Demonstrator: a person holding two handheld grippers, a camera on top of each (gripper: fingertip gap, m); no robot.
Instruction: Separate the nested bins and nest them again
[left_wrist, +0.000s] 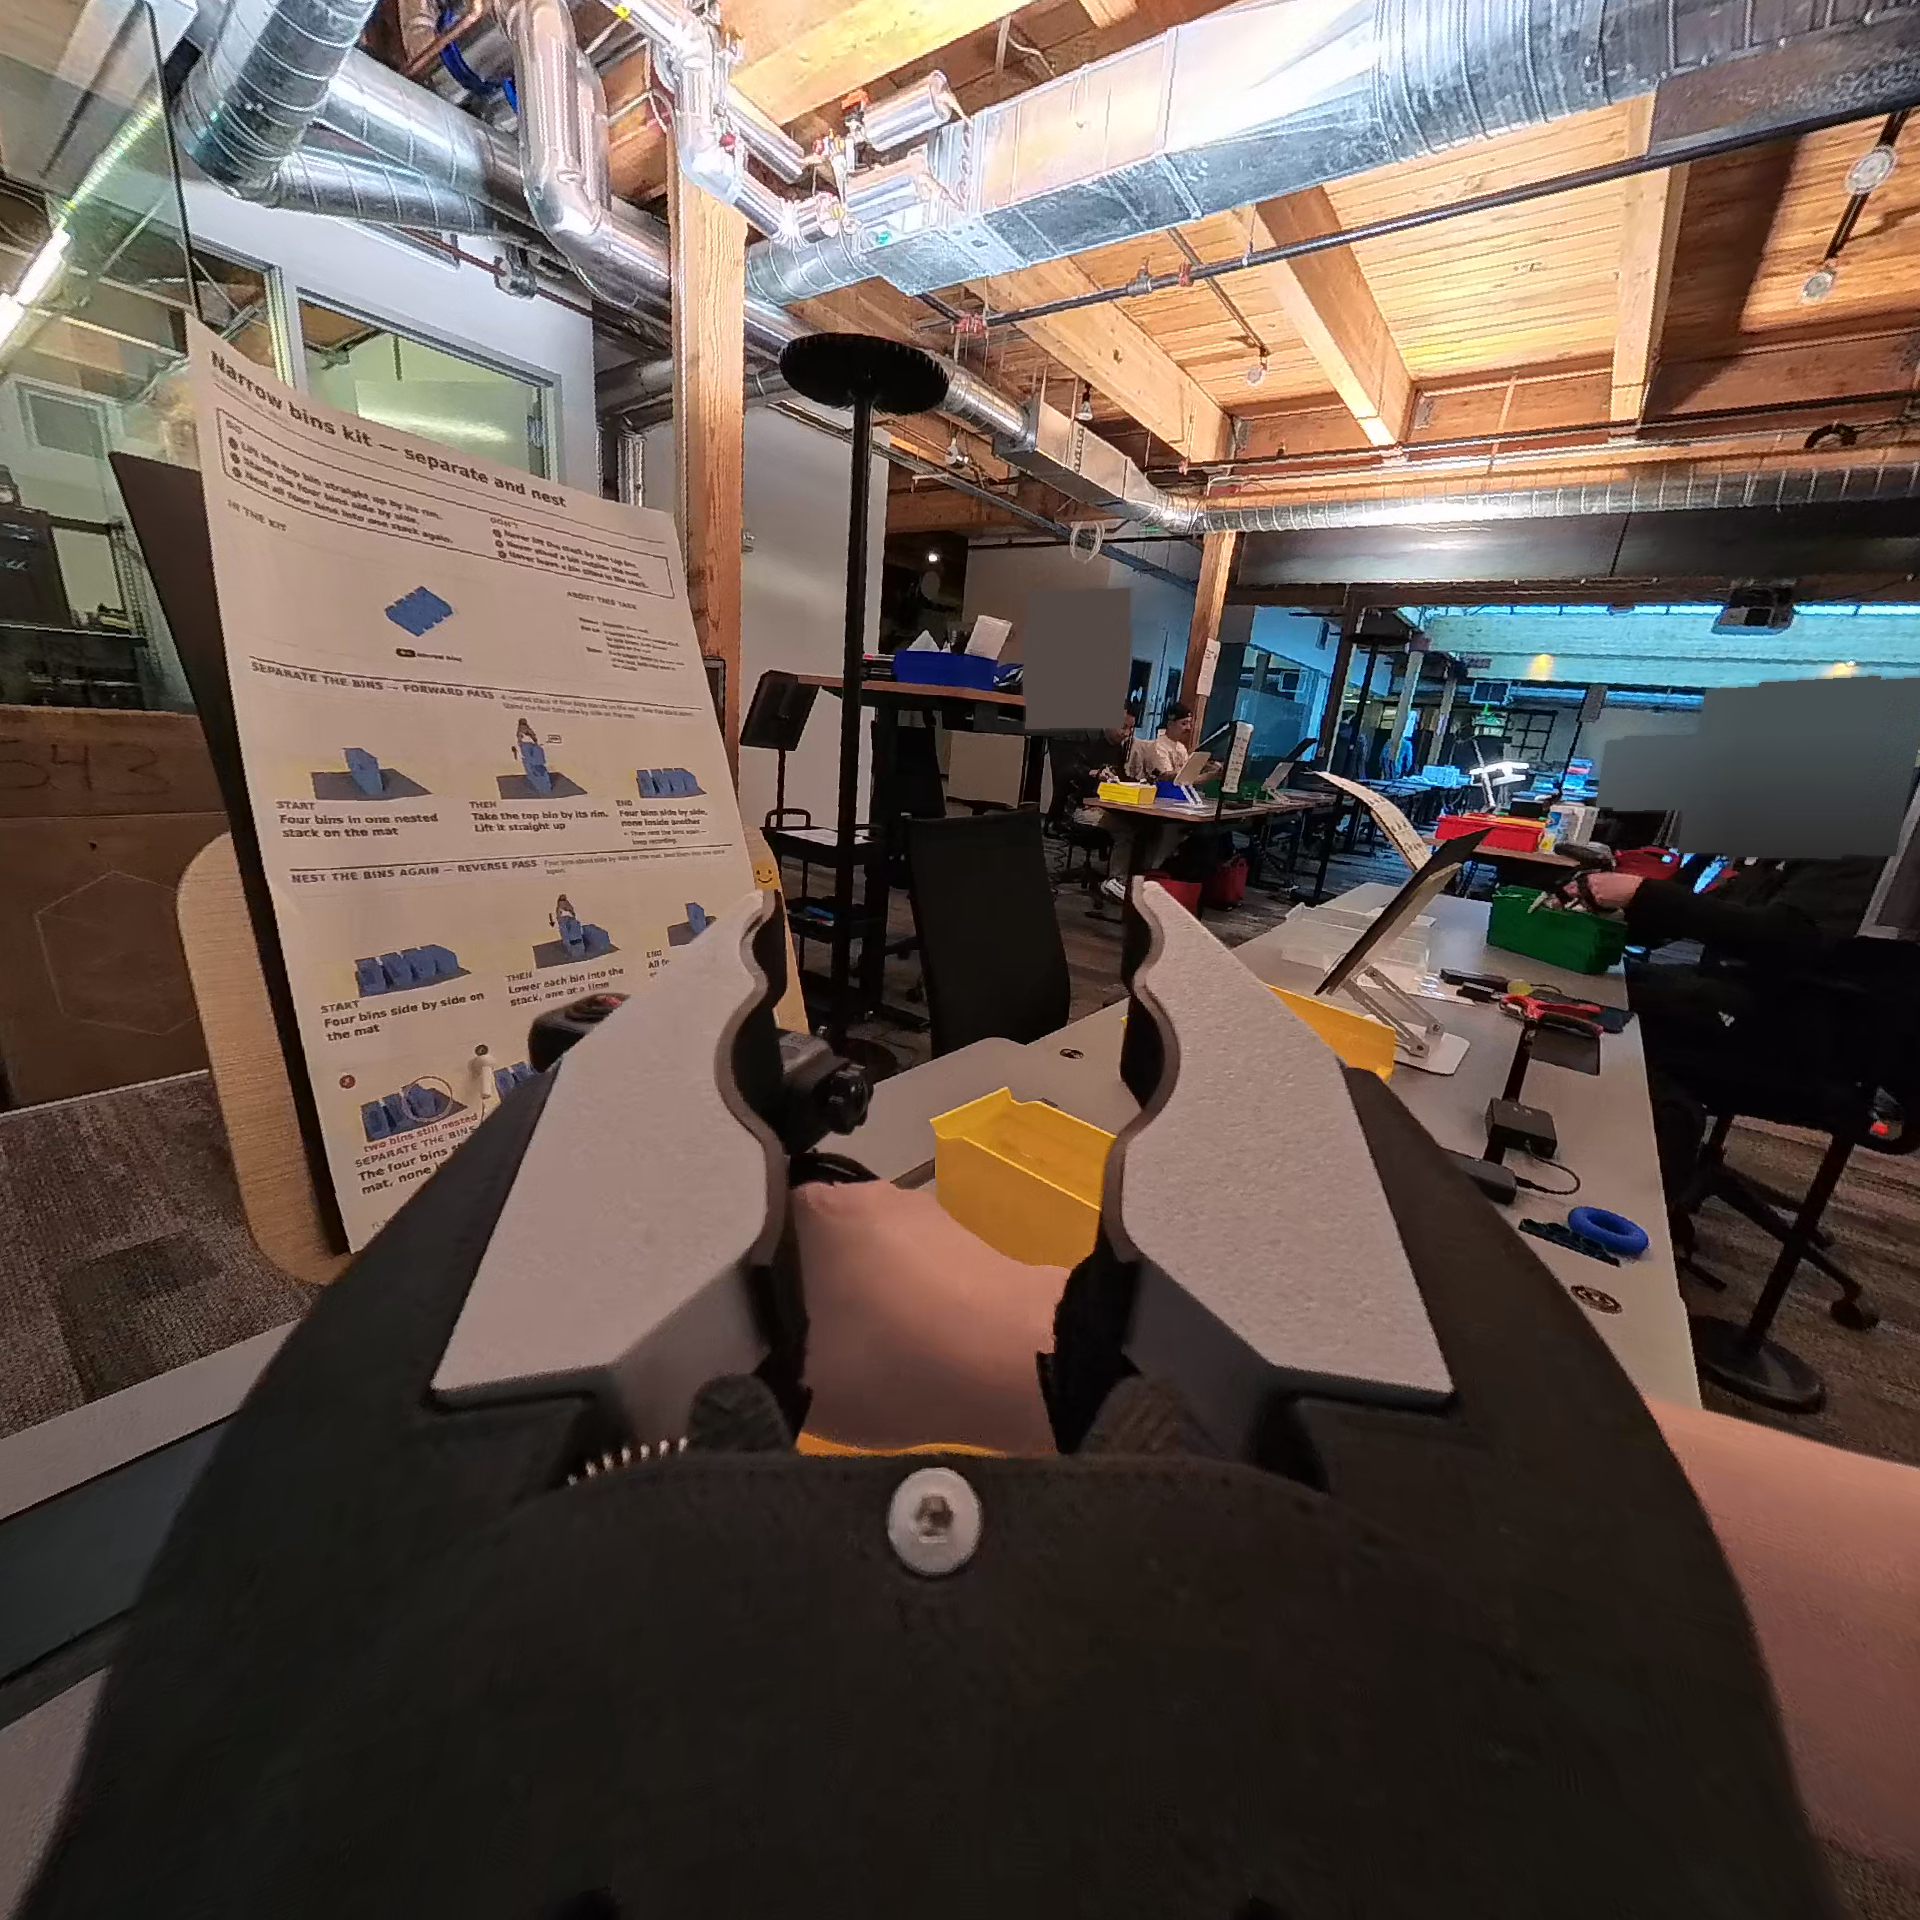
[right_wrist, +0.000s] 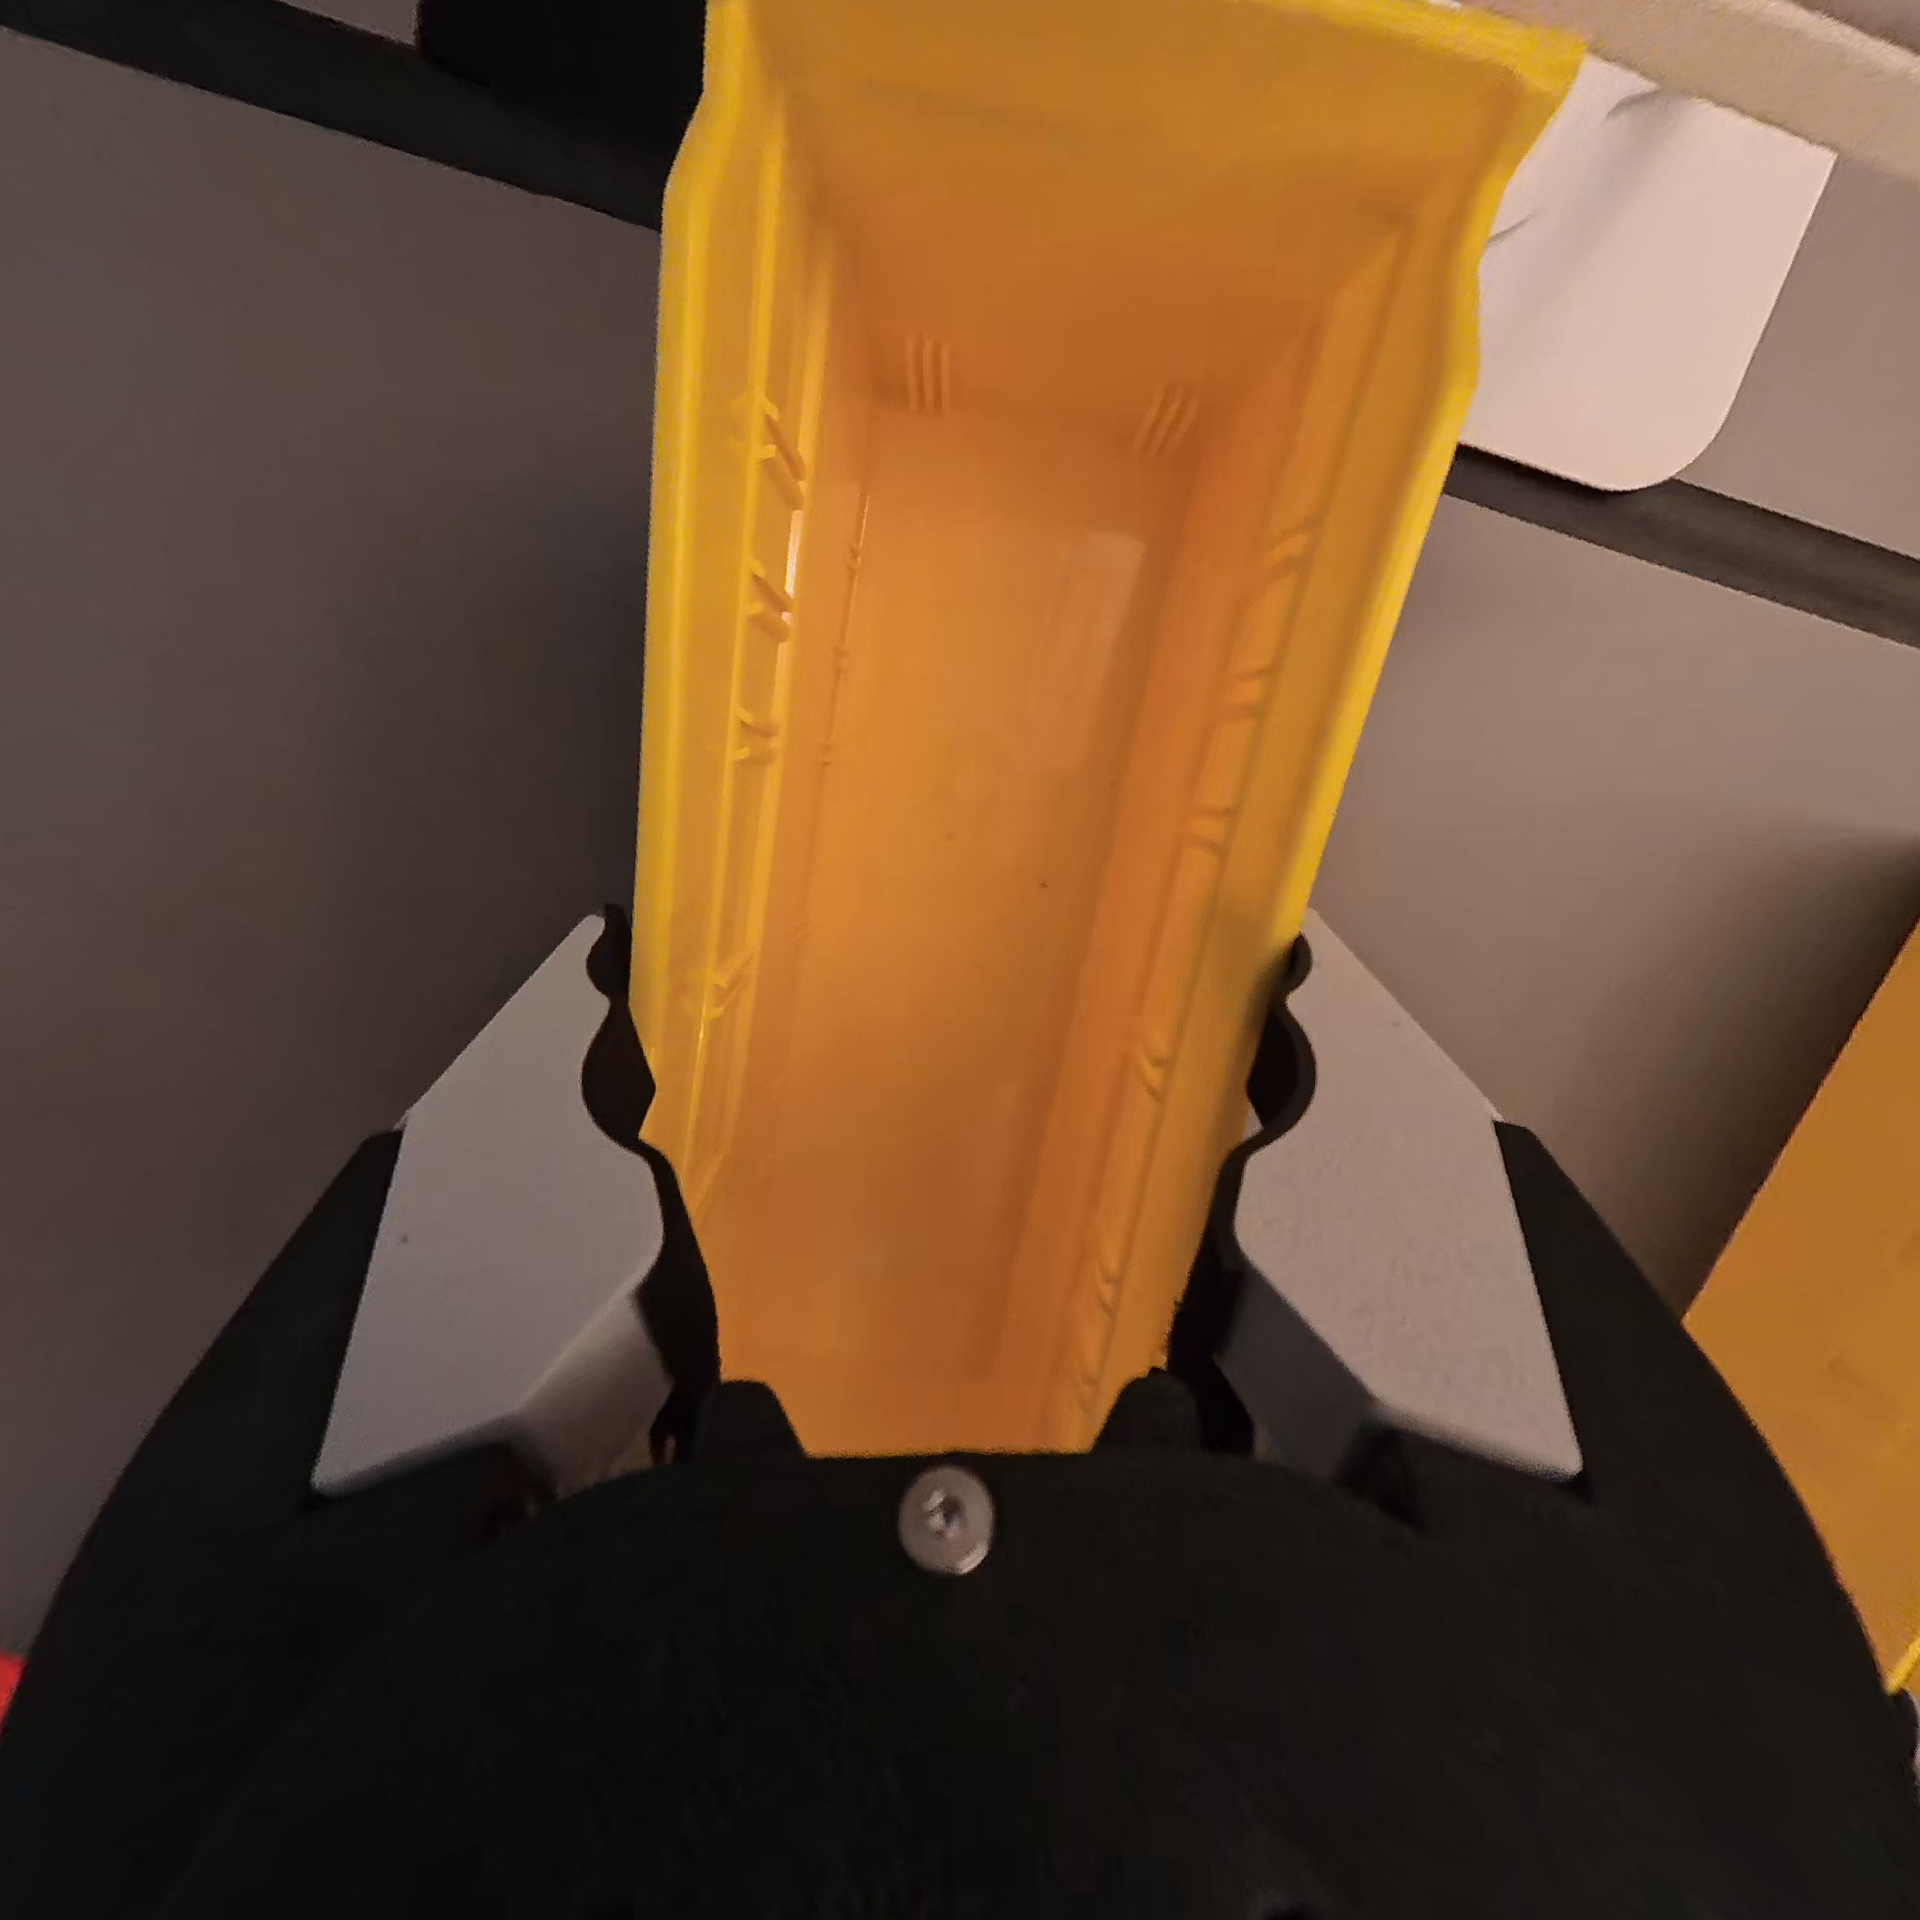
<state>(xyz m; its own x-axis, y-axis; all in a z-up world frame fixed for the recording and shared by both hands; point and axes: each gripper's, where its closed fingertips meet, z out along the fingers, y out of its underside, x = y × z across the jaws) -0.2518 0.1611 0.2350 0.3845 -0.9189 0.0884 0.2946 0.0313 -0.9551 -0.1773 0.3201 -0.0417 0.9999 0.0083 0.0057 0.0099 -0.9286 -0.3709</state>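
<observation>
right gripper (right_wrist: 951, 1023) straddles a yellow bin (right_wrist: 1049, 665) across its width, open top facing the camera. both pads sit at the outer walls near the bin's near end, and the left pad (right_wrist: 615, 1023) looks pressed to the wall. i'd call it grasped. bin hangs over a grey mat (right_wrist: 260, 623), which i read as off the surface rather than resting, though the bin's underside is hidden

left gripper (left_wrist: 951, 925) is released, nothing between its fingers, pointed out at the room well above the table (left_wrist: 1558, 1039)

progress, as a judgement: at least three bins are apart, so this is not one stack. whether this is late separation or early re-nesting, i can't tell. no bin visibly sits inside another, so nesting is left either way

view differences:
- left wrist view shows two more bins on the table: one (left_wrist: 1023, 1169) just below its fingers, another (left_wrist: 1340, 1023) partly behind the right finger. also an instruction sheet (left_wrist: 447, 779) propped on the left, and a hand (left_wrist: 914, 1320) low between the fingers
- right wrist view alone shows the grasp and the held bin's empty inside, plus a yellow slab (right_wrist: 1808, 1299) at the right edge, likely another bin
- neither view shows a fourth bin for sure
</observation>
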